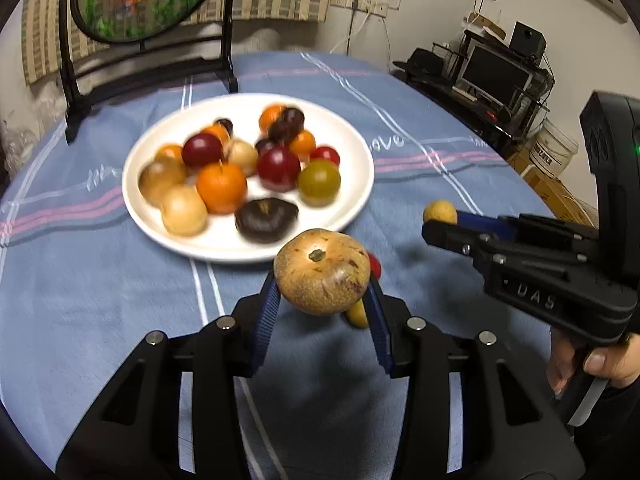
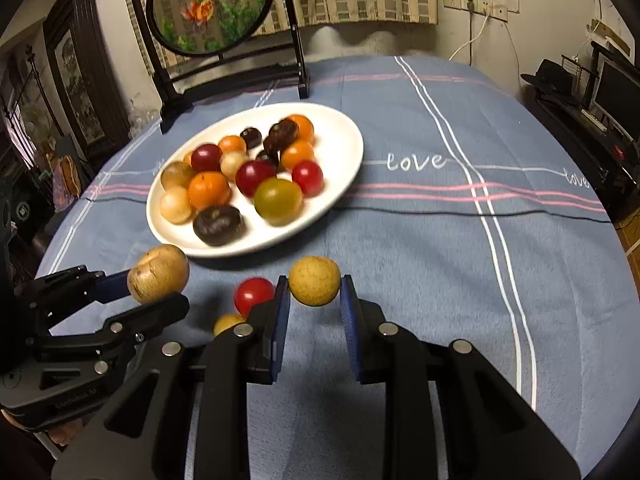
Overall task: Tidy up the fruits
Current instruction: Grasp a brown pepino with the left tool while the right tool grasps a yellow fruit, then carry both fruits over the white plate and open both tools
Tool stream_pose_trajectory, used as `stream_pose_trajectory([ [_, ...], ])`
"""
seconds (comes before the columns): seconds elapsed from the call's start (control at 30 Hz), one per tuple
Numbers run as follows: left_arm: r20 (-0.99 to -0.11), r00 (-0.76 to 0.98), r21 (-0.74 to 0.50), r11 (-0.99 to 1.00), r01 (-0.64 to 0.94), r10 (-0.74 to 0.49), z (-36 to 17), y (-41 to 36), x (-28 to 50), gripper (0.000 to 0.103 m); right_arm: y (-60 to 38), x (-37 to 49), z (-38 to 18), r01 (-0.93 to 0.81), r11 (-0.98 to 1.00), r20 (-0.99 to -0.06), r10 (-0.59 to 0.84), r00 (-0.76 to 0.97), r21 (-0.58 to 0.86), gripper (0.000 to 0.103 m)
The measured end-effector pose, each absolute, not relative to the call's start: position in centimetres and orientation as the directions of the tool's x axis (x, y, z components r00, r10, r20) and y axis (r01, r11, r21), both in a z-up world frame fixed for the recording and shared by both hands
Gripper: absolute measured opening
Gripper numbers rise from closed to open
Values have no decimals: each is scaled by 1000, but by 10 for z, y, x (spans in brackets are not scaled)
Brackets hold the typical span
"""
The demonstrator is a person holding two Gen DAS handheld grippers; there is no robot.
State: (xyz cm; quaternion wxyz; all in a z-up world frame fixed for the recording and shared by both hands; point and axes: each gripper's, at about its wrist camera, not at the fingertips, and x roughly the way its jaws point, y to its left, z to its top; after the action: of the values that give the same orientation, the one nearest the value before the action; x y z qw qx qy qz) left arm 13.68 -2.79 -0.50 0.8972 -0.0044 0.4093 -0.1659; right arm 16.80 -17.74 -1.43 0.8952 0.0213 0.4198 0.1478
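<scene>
Black gripper bodies fill the bottom of both wrist views, so start there. Left gripper [image 1: 322, 294] has its blue pads closed onto a large speckled tan fruit [image 1: 322, 272], carried clear of the cloth just short of the plate's near rim. Right gripper [image 2: 315, 294] is narrowed around a small yellow fruit [image 2: 315, 286], which sits pinched between its two pads and also looks lifted off the surface.

Beneath them spreads the counter, covered by a blue striped cloth [image 2: 420, 280]. On it sits a wide white plate [image 2: 344, 136], already crowded with round fruits in orange, dark red, purple-black, olive and pale tan. Behind the plate stands a round painted screen [image 2: 208, 8] in a dark frame.

Smaller still, two loose fruits lie on the cloth between the grippers: a red cherry tomato [image 2: 253, 294] and a little yellow one [image 2: 227, 323], partly hidden behind the right gripper's finger.

By my reading, the step in hand is carrying both held fruits to the plate. Next calls for moving each forward over a bare patch of plate, low, then opening gently so nothing rolls; the two strays would follow.
</scene>
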Motion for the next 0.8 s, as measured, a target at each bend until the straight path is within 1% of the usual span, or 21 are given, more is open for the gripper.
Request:
stream_pose_trajectory([
  [0.1, -717, 638, -118, 952, 284, -279, 9, -26, 144, 43, -174, 173, -7, -257, 952, -732, 295, 614, 168, 26],
  [0.23, -707, 656, -122, 959, 255, -265, 20, -19, 160, 43, -167, 188, 7, -271, 942, -710, 327, 624, 197, 26],
  [0.4, -721, 650, -137, 969, 207, -241, 14, -12, 184, 43, -153, 217, 21, -290, 921, -685, 389, 617, 261, 26],
  [0.63, -746, 624, -148, 971, 187, -234, -6, -9, 206, 43, -131, 257, 13, -291, 901, -708, 433, 558, 322, 26],
  [0.8, -755, 614, -173, 973, 154, -232, -13, 0, 220, 43, -111, 278, 3, -303, 899, -732, 434, 525, 316, 26],
])
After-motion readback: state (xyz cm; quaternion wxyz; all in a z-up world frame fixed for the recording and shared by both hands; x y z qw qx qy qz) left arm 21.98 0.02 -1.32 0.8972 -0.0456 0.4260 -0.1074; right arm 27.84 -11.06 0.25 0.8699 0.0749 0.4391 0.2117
